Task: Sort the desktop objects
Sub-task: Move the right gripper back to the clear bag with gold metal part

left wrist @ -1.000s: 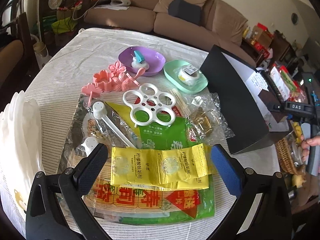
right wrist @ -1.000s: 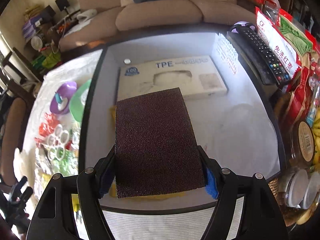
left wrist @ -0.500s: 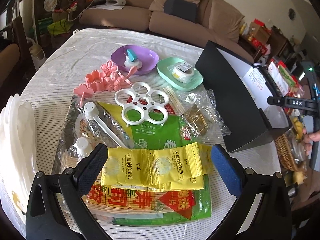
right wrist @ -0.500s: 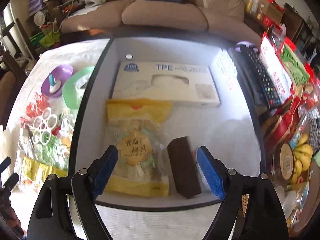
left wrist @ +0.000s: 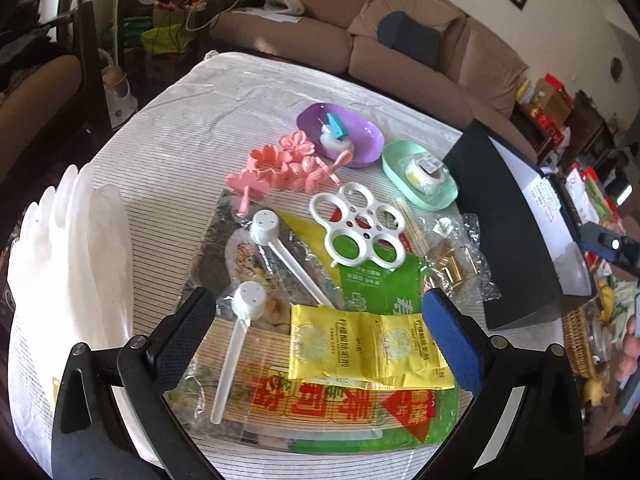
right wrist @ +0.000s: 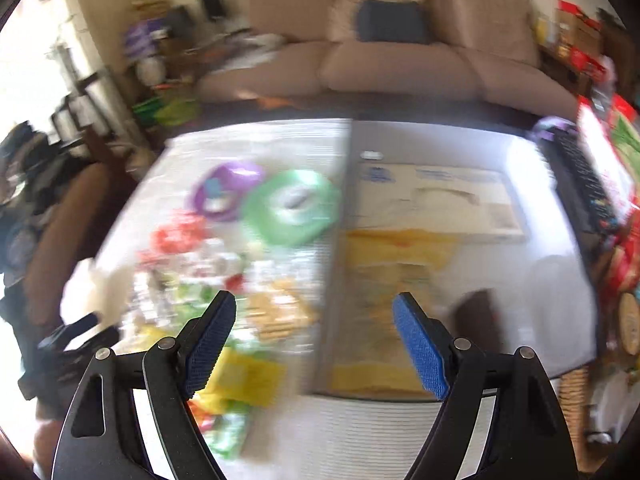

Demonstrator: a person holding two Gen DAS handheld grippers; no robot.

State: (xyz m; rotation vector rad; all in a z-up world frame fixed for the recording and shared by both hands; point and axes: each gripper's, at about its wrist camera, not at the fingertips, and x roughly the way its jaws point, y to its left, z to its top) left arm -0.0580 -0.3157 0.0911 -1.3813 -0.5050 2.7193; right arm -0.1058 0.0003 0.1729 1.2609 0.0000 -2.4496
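My left gripper (left wrist: 316, 336) is open and empty, low over yellow lemon sachets (left wrist: 360, 346) that lie on a green and red snack bag (left wrist: 352, 404). Two white spoons (left wrist: 280, 248), a white ring holder (left wrist: 360, 224), pink flower moulds (left wrist: 276, 164), a purple dish (left wrist: 360, 136) and a green dish (left wrist: 424, 188) lie beyond. My right gripper (right wrist: 314, 344) is open and empty, over the black box's left wall (right wrist: 332, 280). In that blurred view, the brown block (right wrist: 478, 316) lies inside the box beside a yellow packet (right wrist: 392, 280).
A black box (left wrist: 508, 220) stands at the table's right. A stack of white plastic gloves (left wrist: 68, 264) lies at the left edge. A glove carton (right wrist: 436, 200) lies in the box; a remote (right wrist: 580, 176) sits to its right. A sofa stands behind the table.
My right gripper let go of the brown block into the box, opened, and has swung left and back. My left gripper has drifted slightly right over the sachets.
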